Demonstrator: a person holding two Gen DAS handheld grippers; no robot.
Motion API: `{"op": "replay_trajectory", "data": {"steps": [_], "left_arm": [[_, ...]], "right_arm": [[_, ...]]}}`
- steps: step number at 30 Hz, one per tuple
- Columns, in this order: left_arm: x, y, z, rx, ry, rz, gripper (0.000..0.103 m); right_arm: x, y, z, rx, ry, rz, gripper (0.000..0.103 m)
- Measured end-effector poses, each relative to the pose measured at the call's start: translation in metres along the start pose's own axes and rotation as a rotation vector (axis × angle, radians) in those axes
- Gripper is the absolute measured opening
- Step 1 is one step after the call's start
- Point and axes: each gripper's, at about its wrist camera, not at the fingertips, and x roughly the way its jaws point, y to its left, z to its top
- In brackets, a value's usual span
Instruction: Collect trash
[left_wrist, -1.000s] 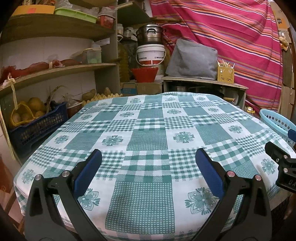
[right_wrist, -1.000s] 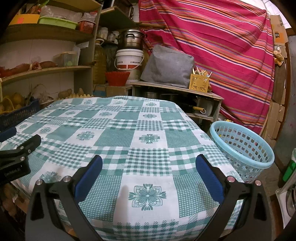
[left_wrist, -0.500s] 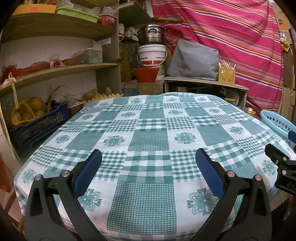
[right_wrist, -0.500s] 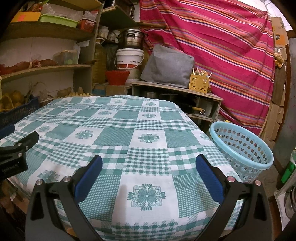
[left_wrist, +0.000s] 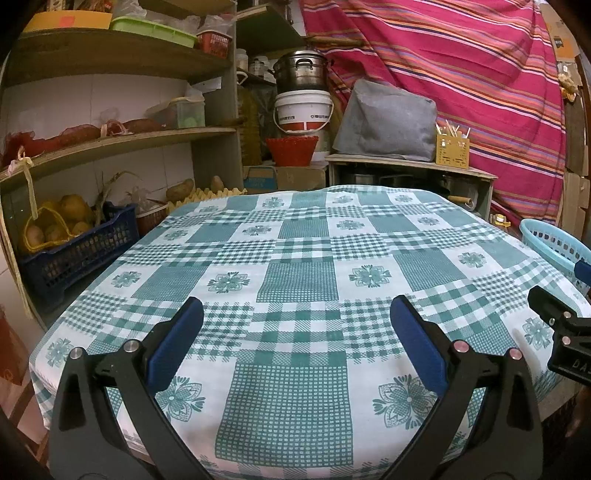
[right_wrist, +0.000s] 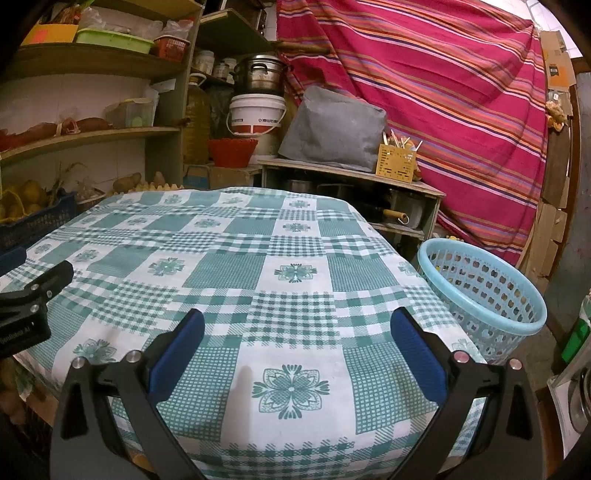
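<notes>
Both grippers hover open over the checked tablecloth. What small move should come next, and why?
Probably hold both in place. The left gripper and right gripper are open and hold nothing, no trash shows on the tablecloth, and the blue basket beside the table seems to hold items already.

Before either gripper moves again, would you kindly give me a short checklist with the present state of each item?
1. Left gripper open and holding nothing: ok.
2. Right gripper open and holding nothing: ok.
3. Blue basket beside the table, upright, mouth unobstructed: ok.
4. Trash to pick visible on the checked cloth: not ok, none shows.
5. Basket contents: cannot tell; only small bits show through its holes.
</notes>
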Motion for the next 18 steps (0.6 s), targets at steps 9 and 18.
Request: {"op": "replay_trajectory", "data": {"steps": [9,18], "left_arm": [[0.0002,0.0002,0.0,0.0,0.0,-0.001,0.098],[0.0001,0.0003,0.0,-0.001,0.001,-0.001,0.098]], "right_arm": [[0.0005,-0.0008,0.0,0.001,0.001,0.0,0.098],[0.0003,-0.0012,-0.0002,0.001,0.001,0.0,0.098]]}}
